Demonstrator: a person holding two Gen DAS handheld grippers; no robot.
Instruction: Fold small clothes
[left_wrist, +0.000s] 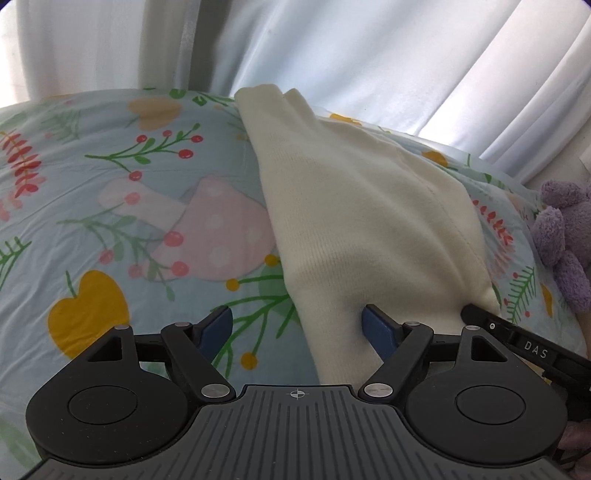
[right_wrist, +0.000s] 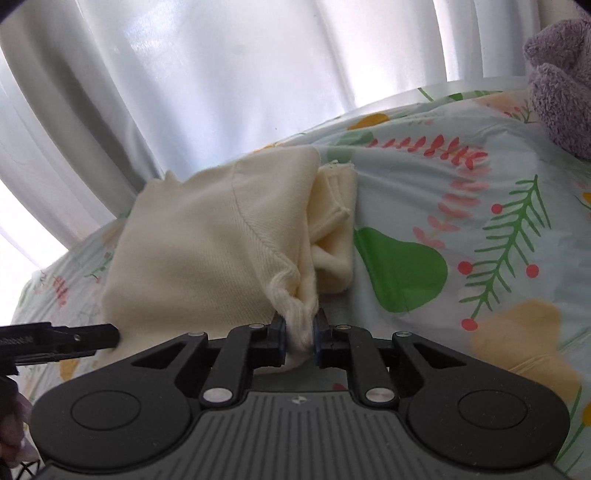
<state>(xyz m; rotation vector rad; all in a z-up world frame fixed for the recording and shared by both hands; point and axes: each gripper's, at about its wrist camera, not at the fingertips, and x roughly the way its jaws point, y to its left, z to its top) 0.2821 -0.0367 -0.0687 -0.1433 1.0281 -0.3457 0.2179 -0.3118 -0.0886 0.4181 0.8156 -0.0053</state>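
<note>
A cream knit garment (left_wrist: 362, 221) lies folded lengthwise on a flower-print bedsheet (left_wrist: 110, 206). My left gripper (left_wrist: 297, 325) is open at the garment's near edge; its right finger presses on the fabric and its left finger is over the sheet. My right gripper (right_wrist: 299, 332) is shut on a bunched near corner of the cream garment (right_wrist: 207, 251). A second layer of it sticks out at the right side of the fold. The right gripper's tip shows in the left wrist view (left_wrist: 476, 312) at the garment's right corner. The left gripper's finger shows in the right wrist view (right_wrist: 92, 338).
A purple plush toy (left_wrist: 565, 236) sits on the bed at the right, also in the right wrist view (right_wrist: 557, 85). White curtains (left_wrist: 369, 55) hang behind the bed's far edge.
</note>
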